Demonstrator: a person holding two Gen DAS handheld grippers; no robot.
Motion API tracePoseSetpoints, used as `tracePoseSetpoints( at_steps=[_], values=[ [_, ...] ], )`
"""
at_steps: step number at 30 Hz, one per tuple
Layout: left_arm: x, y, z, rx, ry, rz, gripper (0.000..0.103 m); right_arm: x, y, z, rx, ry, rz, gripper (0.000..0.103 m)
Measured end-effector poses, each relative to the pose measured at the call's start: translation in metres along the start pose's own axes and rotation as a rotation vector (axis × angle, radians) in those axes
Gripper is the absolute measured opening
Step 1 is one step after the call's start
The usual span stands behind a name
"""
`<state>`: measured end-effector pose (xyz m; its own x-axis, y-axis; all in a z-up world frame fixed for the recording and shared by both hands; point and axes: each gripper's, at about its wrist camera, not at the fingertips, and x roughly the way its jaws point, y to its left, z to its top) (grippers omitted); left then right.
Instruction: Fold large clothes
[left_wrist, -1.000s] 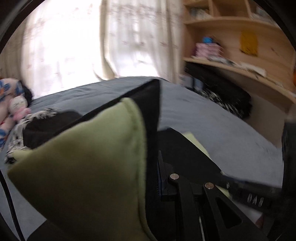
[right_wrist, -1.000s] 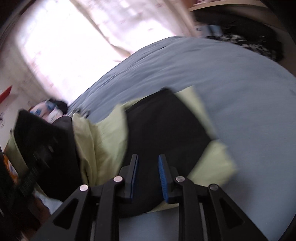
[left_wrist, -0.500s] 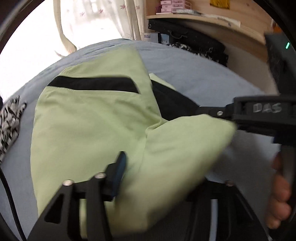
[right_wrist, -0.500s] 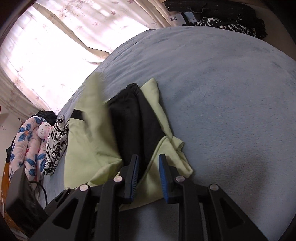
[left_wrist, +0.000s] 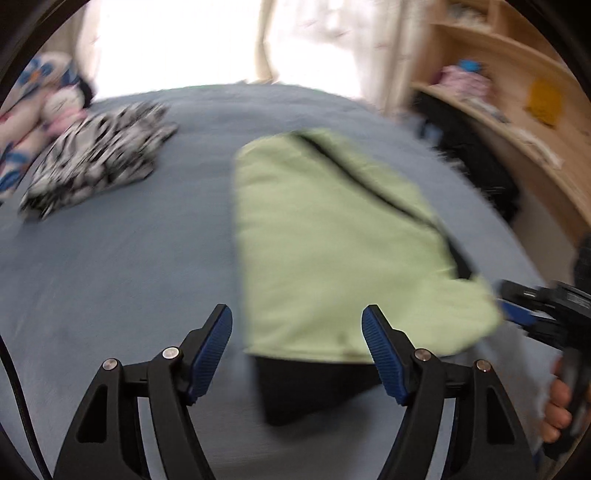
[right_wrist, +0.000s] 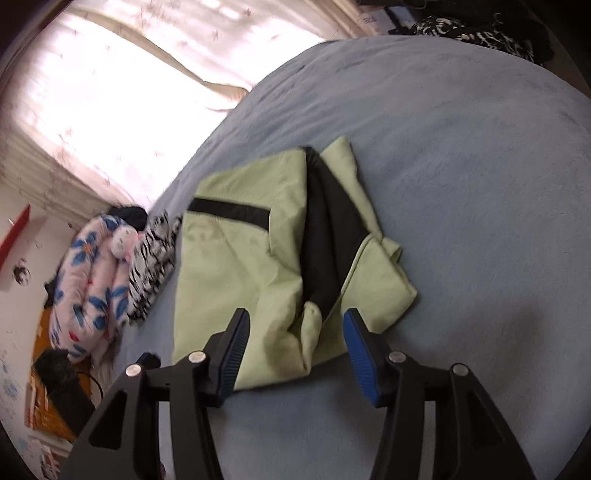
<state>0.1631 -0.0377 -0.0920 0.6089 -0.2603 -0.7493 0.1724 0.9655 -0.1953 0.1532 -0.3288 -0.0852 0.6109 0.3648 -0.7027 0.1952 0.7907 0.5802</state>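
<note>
A light green garment with black panels (left_wrist: 332, 236) lies folded on the blue-grey bed; it also shows in the right wrist view (right_wrist: 258, 266). My left gripper (left_wrist: 297, 354) is open and empty, just above the garment's near edge, where a black layer sticks out underneath. My right gripper (right_wrist: 293, 354) is open and empty over the garment's near corner. The right gripper also shows at the right edge of the left wrist view (left_wrist: 535, 314), beside the garment's corner.
A black-and-white patterned garment (left_wrist: 96, 162) lies at the far left of the bed (left_wrist: 110, 277), next to floral bedding and a plush toy (right_wrist: 92, 277). Wooden shelves (left_wrist: 517, 92) and dark bags stand on the right. A curtained window is behind.
Both grippers have opened and let go of the green garment, which now lies flat and folded over. Both grippers have pulled back from it.
</note>
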Motion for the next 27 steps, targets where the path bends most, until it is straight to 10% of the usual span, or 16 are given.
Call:
tracePoseSetpoints(
  at_steps=[12, 16, 23, 27],
  values=[
    [0.009, 0.015, -0.017, -0.059, 0.053, -0.016, 0.071, 0.029, 0.03, -0.003, -0.109, 0.082, -0.104, 0.052],
    [0.016, 0.01, -0.016, -0.062, 0.07, -0.028, 0.071, 0.034, 0.057, 0.006, -0.28, 0.065, -0.17, 0.012],
    [0.01, -0.02, -0.014, -0.005, 0.04, -0.108, 0.07, -0.016, 0.073, 0.016, -0.462, -0.135, -0.221, 0.009],
    [0.029, -0.046, -0.026, 0.104, 0.081, -0.06, 0.071, 0.042, 0.004, 0.011, -0.329, 0.063, -0.297, 0.01]
  ],
)
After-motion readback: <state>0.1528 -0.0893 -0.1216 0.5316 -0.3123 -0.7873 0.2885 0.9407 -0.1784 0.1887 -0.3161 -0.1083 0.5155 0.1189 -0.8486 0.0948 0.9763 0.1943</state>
